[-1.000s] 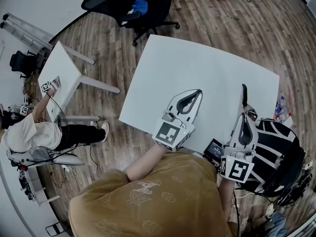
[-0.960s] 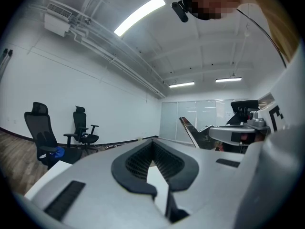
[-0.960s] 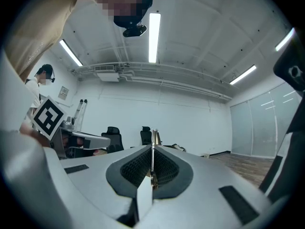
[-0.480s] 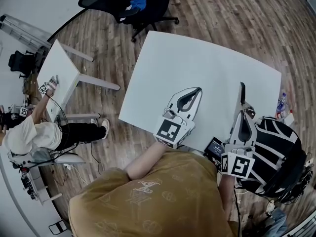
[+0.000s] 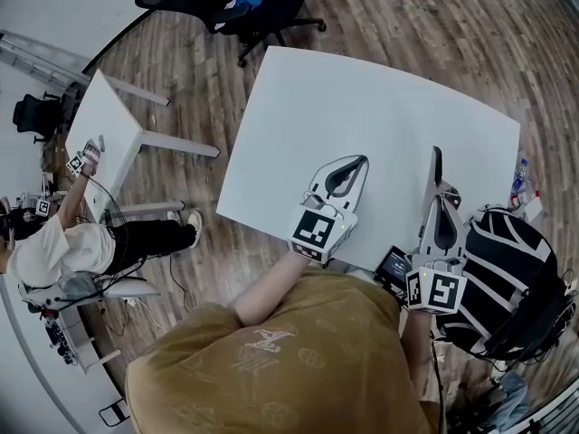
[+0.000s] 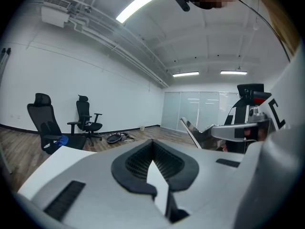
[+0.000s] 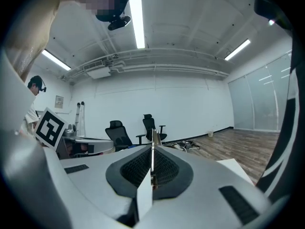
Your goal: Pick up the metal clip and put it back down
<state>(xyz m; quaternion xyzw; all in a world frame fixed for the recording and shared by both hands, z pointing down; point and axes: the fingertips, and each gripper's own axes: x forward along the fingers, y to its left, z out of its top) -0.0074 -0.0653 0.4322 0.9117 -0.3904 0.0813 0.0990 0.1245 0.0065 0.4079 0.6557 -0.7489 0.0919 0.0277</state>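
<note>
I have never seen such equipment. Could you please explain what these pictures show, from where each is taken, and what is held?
There is no robot here: a person holds a two-jaw tool in each hand. The picture from above comes from a camera on the person's head, looking down at a white table. The other two come from a camera riding on each tool, looking along its jaws. The left tool is shut and holds nothing. The right tool is shut on the metal clip, a thin strip that sticks out past its tip. No other object shows clearly on the table.
</note>
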